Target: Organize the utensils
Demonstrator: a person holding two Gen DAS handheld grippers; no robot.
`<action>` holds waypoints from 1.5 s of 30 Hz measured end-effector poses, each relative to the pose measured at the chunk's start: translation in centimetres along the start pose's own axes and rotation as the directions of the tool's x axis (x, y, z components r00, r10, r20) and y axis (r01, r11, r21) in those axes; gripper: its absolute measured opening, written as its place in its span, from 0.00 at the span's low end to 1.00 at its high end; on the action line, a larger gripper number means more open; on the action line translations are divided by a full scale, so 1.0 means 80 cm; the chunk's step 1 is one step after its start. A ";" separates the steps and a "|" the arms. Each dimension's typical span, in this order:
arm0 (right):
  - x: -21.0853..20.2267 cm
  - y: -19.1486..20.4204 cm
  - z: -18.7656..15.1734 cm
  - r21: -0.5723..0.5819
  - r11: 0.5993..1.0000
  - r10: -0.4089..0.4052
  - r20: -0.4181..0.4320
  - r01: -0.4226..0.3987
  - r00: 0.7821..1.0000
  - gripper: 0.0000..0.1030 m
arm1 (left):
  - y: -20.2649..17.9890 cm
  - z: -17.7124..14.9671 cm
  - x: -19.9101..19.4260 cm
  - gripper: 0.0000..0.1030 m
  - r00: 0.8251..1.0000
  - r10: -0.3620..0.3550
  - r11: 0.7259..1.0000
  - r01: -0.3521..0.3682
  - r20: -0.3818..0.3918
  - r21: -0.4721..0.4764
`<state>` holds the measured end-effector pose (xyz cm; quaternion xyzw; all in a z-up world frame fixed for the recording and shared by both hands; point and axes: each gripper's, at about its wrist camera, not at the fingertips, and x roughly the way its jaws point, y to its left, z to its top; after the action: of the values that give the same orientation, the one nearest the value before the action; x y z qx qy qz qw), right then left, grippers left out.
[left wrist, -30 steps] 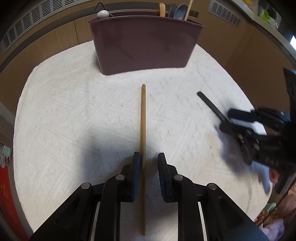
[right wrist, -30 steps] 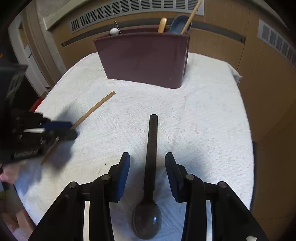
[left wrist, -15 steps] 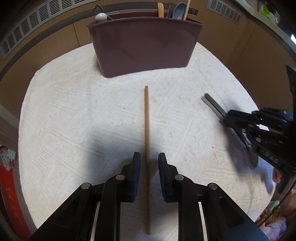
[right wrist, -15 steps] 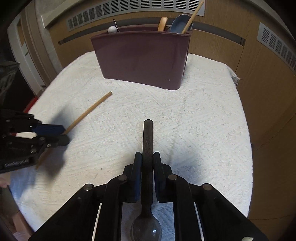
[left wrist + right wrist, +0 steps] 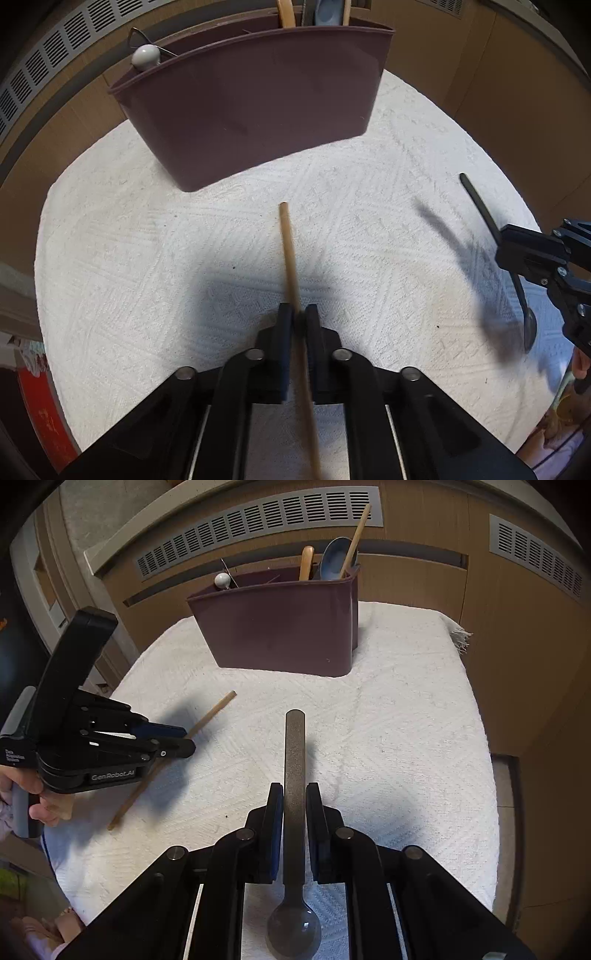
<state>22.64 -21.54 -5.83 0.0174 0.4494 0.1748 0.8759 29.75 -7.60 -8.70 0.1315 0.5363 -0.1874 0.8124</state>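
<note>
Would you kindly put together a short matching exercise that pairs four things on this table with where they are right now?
Things:
1. wooden stick
2. black spoon
3. blue spoon
4. utensil holder

Places:
A. standing on the white cloth
B. clamped in the right gripper
C. clamped in the left gripper
D. upright in the right end compartment

Pairs: 1-C, 2-B, 3-D, 4-A
</note>
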 end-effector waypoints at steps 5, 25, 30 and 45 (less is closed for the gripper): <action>-0.023 0.004 0.000 0.026 0.999 0.024 0.048 -0.025 0.999 0.10 | 0.004 -0.026 -0.045 0.06 0.983 -0.025 0.995 0.042 0.183 -0.090; -0.085 0.050 0.015 -0.031 0.998 0.066 0.160 -0.062 0.985 0.10 | 0.029 -0.079 -0.185 0.06 0.839 -0.088 0.937 0.253 0.538 -0.241; -0.095 0.054 0.019 -0.046 0.998 0.055 0.180 -0.048 0.982 0.10 | 0.027 -0.079 -0.197 0.06 0.827 -0.085 0.939 0.254 0.556 -0.233; -0.203 0.062 0.166 -0.119 0.989 -0.018 0.488 0.087 0.873 0.10 | 0.060 0.027 -0.333 0.06 0.646 -0.031 0.969 0.208 0.763 -0.136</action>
<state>23.06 -20.42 15.67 -0.0120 0.2025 0.1714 0.9641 24.22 0.13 16.72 -0.0813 0.1740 -0.2205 0.9563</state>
